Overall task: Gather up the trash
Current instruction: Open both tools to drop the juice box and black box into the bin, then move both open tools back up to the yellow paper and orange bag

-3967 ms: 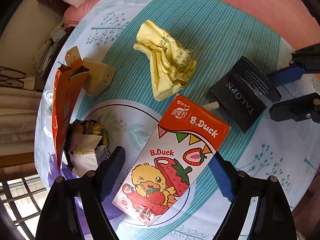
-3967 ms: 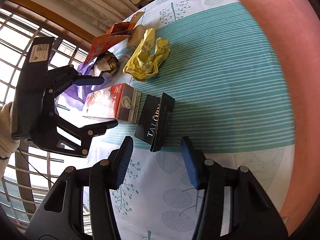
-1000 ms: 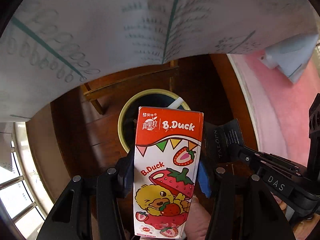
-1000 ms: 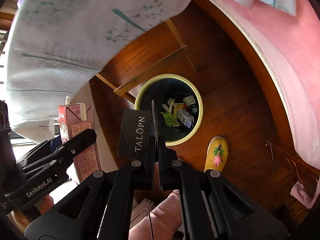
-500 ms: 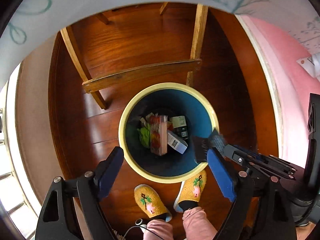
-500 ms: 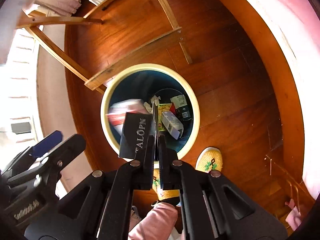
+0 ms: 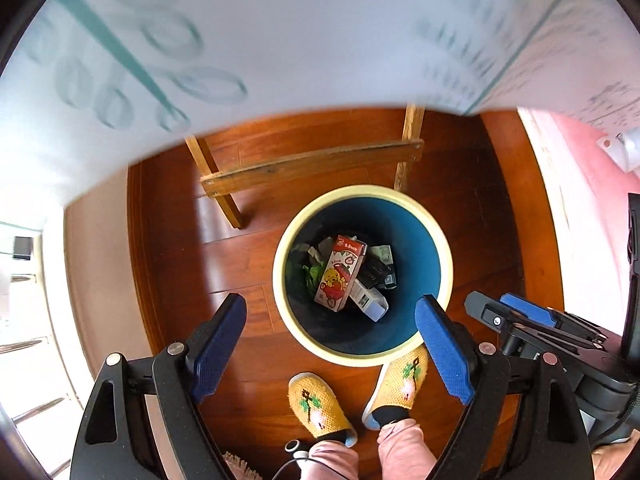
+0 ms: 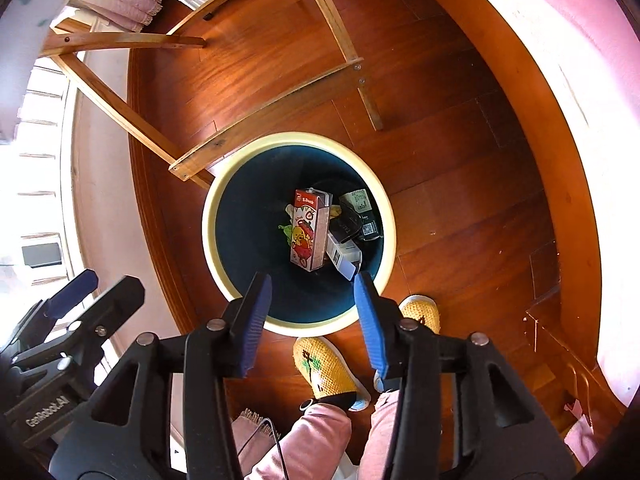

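Both tongs hang empty above a round waste bin [image 7: 400,354] with a cream rim and dark blue interior, standing on a reddish wooden floor [image 8: 440,140]. The left gripper [image 7: 330,346] has its blue-padded jaws spread wide, as does the right gripper [image 8: 314,306], neither pinching anything. Inside the bin, a red-and-white B.Duck carton [image 7: 340,274] with a strawberry and duck print lies tilted atop other rubbish, touching a white box [image 7: 368,304] and a dark packet [image 7: 374,270] beside it. The left wrist view alone shows the pale patterned tablecloth [image 7: 280,52] hanging blurred overhead, and the right tool's blue tips at its right edge. The right wrist view alone shows folded towels [image 8: 120,0] on a shelf and the left tool at lower left. Yellow knitted slippers [image 7: 320,404] stand just beside the bin, under wooden table legs [image 8: 120,112].
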Demonstrator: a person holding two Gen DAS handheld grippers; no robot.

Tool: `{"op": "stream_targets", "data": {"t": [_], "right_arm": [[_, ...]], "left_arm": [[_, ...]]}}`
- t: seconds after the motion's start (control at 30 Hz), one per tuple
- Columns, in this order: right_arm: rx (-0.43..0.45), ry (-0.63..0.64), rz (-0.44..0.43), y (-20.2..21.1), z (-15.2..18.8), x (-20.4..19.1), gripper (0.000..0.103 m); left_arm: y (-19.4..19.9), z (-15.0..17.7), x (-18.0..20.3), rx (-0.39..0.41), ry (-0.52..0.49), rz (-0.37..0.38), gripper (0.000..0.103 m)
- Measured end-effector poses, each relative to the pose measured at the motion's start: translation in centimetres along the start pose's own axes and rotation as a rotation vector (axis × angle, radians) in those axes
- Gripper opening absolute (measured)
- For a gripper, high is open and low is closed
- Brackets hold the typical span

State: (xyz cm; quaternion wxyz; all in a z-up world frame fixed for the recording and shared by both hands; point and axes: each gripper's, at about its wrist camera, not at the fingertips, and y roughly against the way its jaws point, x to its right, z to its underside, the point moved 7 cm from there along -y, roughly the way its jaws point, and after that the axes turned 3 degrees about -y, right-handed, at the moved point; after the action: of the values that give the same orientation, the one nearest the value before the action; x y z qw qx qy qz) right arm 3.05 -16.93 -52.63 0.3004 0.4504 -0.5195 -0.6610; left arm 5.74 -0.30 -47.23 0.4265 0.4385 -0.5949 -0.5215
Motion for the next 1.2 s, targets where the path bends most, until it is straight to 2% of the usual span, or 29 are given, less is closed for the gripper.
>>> {"op": "stream_targets", "data": {"t": [0.13, 0.57, 0.9, 1.2], "right_arm": [[0.015, 0.01, -0.004, 1.9, 0.0, -0.8, 0.046], [0.081, 0.022, -0.048, 11.9, 0.7, -5.0, 0.048], [0.143, 0.058, -0.077, 21.7, 3.1, -8.9, 0.049], [0.28, 0.07, -0.081, 31.1, 4.3, -11.0, 0.05]], "left_arm": [[3.1, -0.3, 0.1, 0.023, -0.012, -0.006, 0.088], [16.2, -1.2, -0.7, 0.117, -0.039, -0.026, 0.088], [28.8, -1.7, -1.4, 0.27, -0.1, -0.057, 0.088], [38.9, -2.6, -2.2, 0.424, -0.143, -0.074, 0.088]]}}
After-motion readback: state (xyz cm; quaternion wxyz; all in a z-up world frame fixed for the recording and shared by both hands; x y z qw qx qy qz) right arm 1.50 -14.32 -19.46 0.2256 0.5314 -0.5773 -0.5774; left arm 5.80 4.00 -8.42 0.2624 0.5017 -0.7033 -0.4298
